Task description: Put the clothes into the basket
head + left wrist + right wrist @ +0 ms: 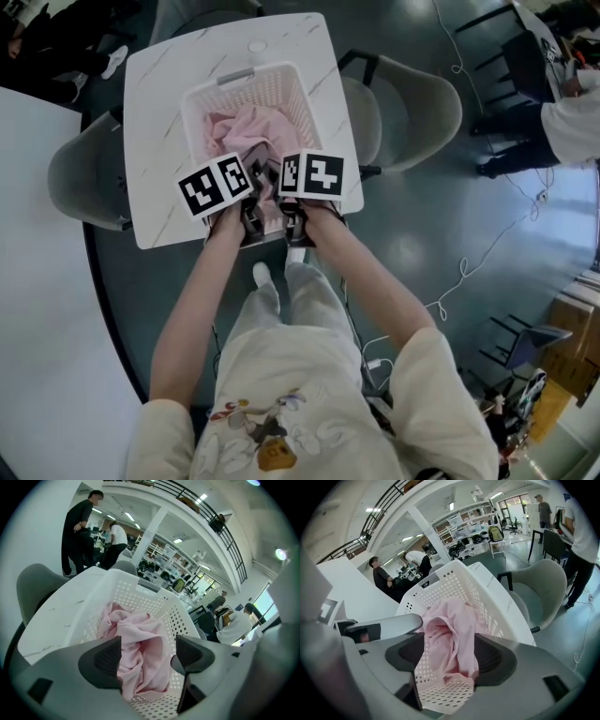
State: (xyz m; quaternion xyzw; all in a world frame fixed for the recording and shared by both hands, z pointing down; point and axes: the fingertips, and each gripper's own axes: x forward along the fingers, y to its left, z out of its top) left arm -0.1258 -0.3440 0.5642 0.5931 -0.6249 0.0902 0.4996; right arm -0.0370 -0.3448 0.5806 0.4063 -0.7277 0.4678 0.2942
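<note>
A white perforated basket (195, 101) stands on a white marble table (157, 131). A crumpled pink garment (246, 131) lies inside it, also seen in the left gripper view as pink cloth (140, 639) and in the right gripper view (450, 625). My left gripper (249, 176) and right gripper (285, 180) hover side by side over the basket's near rim, pointing into it. The left gripper (147, 660) is open, and the cloth lies beyond its jaws in the basket. The right gripper (450, 660) is open too, with nothing clamped.
Grey chairs stand at the table's left (84, 178) and right (412, 108). A white cable (459, 272) runs over the dark floor at right. A person (572, 112) stands at the far right. A large white panel (37, 309) borders the left side.
</note>
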